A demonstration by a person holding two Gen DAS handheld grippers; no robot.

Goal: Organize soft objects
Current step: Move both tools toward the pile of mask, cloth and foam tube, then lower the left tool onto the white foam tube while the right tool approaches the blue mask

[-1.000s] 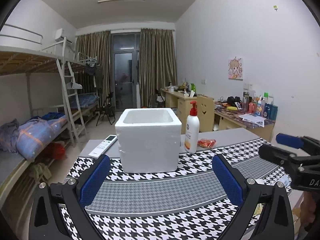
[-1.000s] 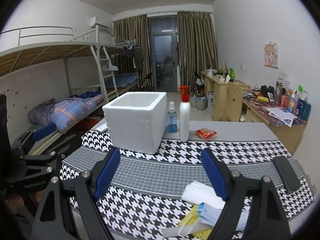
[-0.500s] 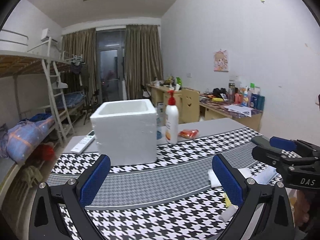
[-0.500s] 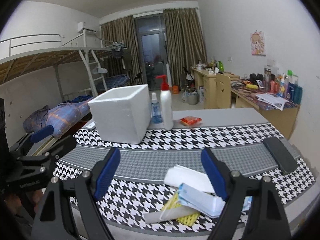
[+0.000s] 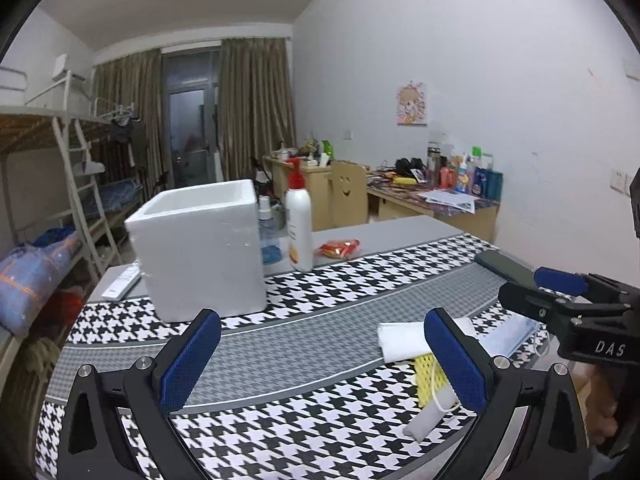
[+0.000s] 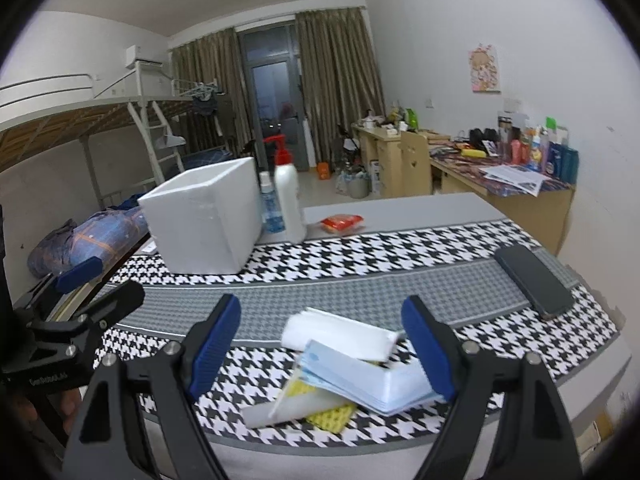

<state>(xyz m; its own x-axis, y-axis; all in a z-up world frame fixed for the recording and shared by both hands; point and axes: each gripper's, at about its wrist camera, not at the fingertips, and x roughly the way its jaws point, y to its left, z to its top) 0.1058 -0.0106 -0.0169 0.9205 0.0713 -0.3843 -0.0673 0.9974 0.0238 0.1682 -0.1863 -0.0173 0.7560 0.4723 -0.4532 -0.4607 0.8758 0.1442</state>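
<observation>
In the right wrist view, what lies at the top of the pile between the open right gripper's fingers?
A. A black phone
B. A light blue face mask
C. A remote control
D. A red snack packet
B. The face mask lies on top of the pile, over a yellow cloth and beside a white tissue, in front of the right gripper, whose fingers touch none of them.

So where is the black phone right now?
The black phone lies flat on the grey band of the houndstooth cloth, right of the pile of masks in the right wrist view.
</observation>
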